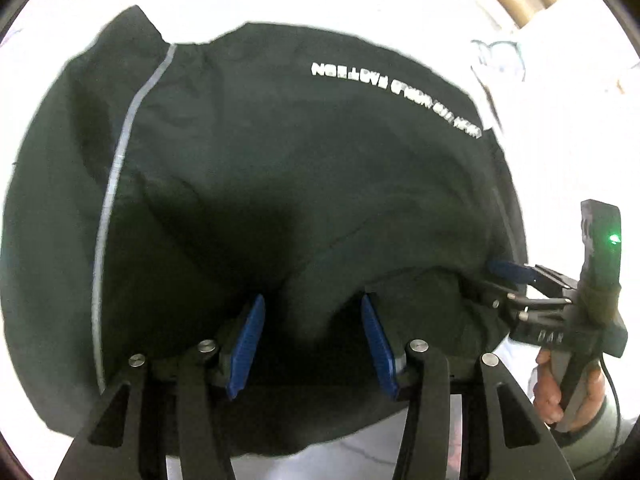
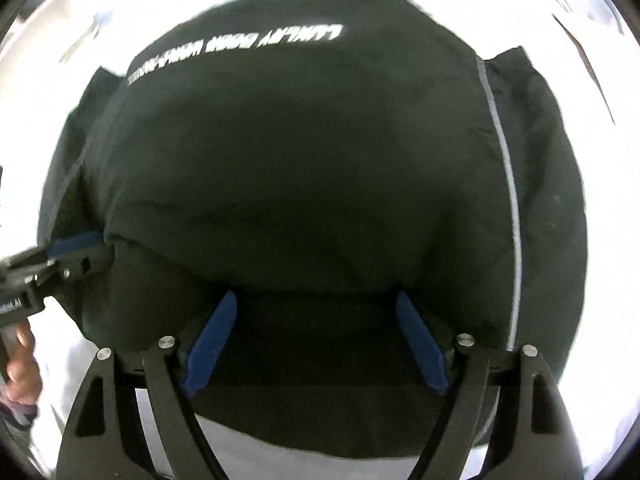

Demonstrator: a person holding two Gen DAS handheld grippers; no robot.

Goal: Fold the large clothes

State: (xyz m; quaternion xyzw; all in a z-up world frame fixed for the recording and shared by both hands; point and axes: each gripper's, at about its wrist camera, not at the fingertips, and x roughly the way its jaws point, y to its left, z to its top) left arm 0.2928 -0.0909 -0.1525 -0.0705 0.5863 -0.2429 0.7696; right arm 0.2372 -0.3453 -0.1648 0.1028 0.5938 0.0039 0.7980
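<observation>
**Both tongs spread wide over a half-gathered black top, and this fold could easily slip**

Going left to right. The black garment [image 1: 280,168] is spread across a white table [image 1: 360,0], filling most of both wrist views, with its near hem bunched up right at the tool tips. A grey reflective stripe [image 1: 120,160] runs down the seam on the left side, and that sleeve side [image 1: 52,200] sticks out past the body, so if the fold goes over now it gets buried crooked.

The left gripper [image 1: 312,340] has its blue pads [image 1: 248,340] well apart, released, with cloth slumped into the gap but nothing pinched as far as I can tell. Risk here: close too shallow and you catch only the top layer, so the under layer stays behind on the table.

In the middle, the white lettering [image 1: 396,92] sits near the far edge, so it's handy for checking skew.

On the right, the right gripper [image 2: 316,340] is also spread open, hem lying between the pads and not clamped. The fabric looks thin and slick, so I'd guess it slides out under a light pinch. Uneven grabs between the two tools would drag the fold diagonal.
</observation>
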